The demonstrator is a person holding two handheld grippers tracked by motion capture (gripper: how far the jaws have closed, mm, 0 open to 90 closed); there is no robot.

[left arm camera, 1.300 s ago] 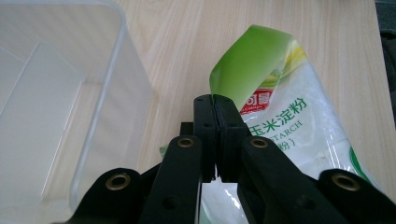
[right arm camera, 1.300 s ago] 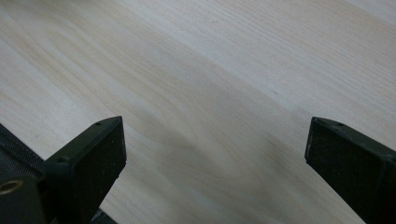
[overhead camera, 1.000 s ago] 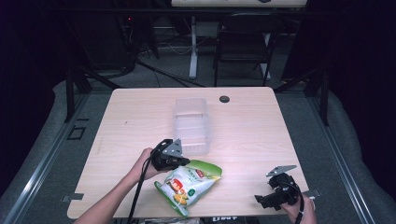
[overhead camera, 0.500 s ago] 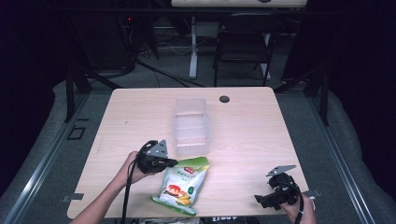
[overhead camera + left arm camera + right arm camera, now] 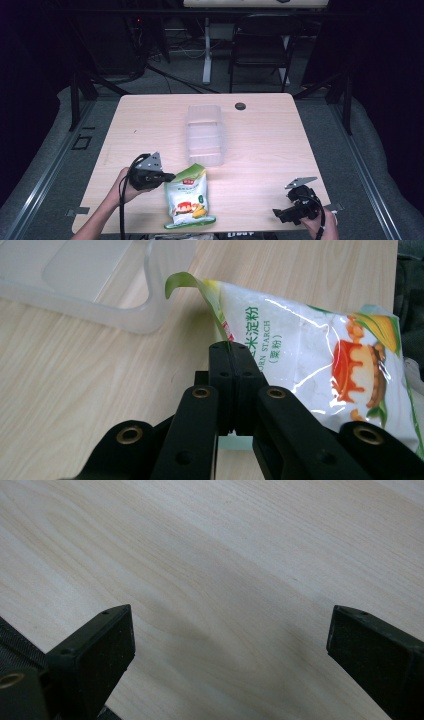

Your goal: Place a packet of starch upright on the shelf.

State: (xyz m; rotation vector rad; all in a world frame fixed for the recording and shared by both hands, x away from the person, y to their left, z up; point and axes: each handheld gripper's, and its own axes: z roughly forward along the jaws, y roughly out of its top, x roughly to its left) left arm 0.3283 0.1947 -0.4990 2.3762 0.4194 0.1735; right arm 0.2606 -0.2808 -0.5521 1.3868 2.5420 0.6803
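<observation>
A white and green snack bag (image 5: 189,197) with a corn picture lies near the table's front edge. My left gripper (image 5: 167,176) is shut on the bag's upper left edge. In the left gripper view the black jaws (image 5: 231,346) pinch the green seam of the bag (image 5: 310,355), which bends up in front of them. A clear plastic container (image 5: 204,134) stands at the table's middle, just beyond the bag, and shows as the clear container (image 5: 90,285) at upper left. My right gripper (image 5: 280,214) rests open at the front right corner, its jaws (image 5: 230,630) wide apart over bare wood.
The wooden table (image 5: 280,135) has a small black round cap (image 5: 240,106) near its far edge. A dark chair (image 5: 260,45) and a desk leg stand behind the table. The floor around is dark carpet.
My left gripper has moved left, dragging the bag along. The bag has swung to lie lengthwise toward the front edge. The right gripper has stayed put.
</observation>
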